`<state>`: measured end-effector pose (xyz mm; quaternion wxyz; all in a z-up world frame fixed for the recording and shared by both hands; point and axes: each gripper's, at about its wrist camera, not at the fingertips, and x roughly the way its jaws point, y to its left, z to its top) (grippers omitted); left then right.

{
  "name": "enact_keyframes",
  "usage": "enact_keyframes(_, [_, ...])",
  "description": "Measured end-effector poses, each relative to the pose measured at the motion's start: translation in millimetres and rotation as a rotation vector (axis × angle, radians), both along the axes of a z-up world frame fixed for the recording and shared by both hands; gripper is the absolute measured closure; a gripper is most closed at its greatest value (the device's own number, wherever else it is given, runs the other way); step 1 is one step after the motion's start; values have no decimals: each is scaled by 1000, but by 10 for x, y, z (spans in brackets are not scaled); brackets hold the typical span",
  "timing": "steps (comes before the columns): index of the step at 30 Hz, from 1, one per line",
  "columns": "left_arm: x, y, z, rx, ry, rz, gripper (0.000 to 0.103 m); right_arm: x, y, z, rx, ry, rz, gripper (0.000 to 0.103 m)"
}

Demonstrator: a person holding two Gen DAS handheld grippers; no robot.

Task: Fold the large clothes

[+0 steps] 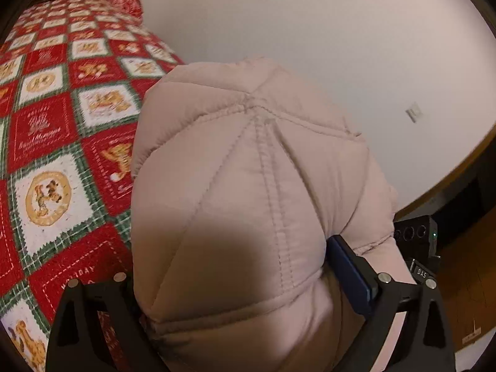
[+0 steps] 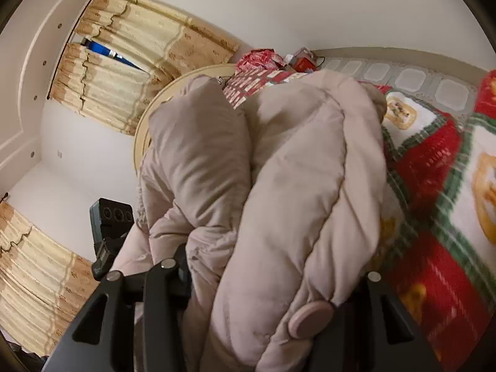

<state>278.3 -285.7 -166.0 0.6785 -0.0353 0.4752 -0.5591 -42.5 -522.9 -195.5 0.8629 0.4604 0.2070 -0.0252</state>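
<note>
Risk: slippage | puffy pink jacket (image 1: 248,186) bulk is clamped wide by left gripper (image 1: 235,279), gripped by right gripper (image 2: 272,294) above quilt (image 1: 55,117) | slick padding may be lost, fold undone

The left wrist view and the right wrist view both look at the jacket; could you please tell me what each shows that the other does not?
Only the left wrist view shows the blue pad pressed into the padded fabric. Only the right wrist view shows the curtains, the round button and the red box. Both show the pink quilted jacket bulging between the jaws over the red holiday blanket.
</note>
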Motion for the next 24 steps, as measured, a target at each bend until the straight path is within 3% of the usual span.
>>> enact_keyframes(3, [62, 60, -122, -2, 17, 27, 1, -31, -103, -138, 63, -25, 11, 55])
enact_keyframes(8, [-101, 37, -72, 18, -48, 49, 1, -167, -92, -84, 18, -12, 9, 49])
enact_keyframes(11, [-221, -36, 26, 43, -118, 63, 1, -111, -76, 88, 13, 19, -13, 40])
enact_keyframes(13, [-249, -20, 42, 50, -128, 71, 1, -212, -55, 194, 4, 61, -51, 33])
enact_keyframes(15, [-248, -11, 43, 54, -129, 82, 1, -392, -24, 302, -20, 76, -89, 33])
enact_keyframes(18, [-226, -20, 36, 58, -137, 92, 1, -650, 44, 487, -91, 86, -135, 33])
enact_keyframes(22, [-209, -41, 32, 70, -147, 99, 1, -781, 249, 794, -276, 137, -198, 33])
enact_keyframes(24, [-182, -70, 26, 78, -156, 105, 1, -768, 369, 961, -381, 120, -217, 41])
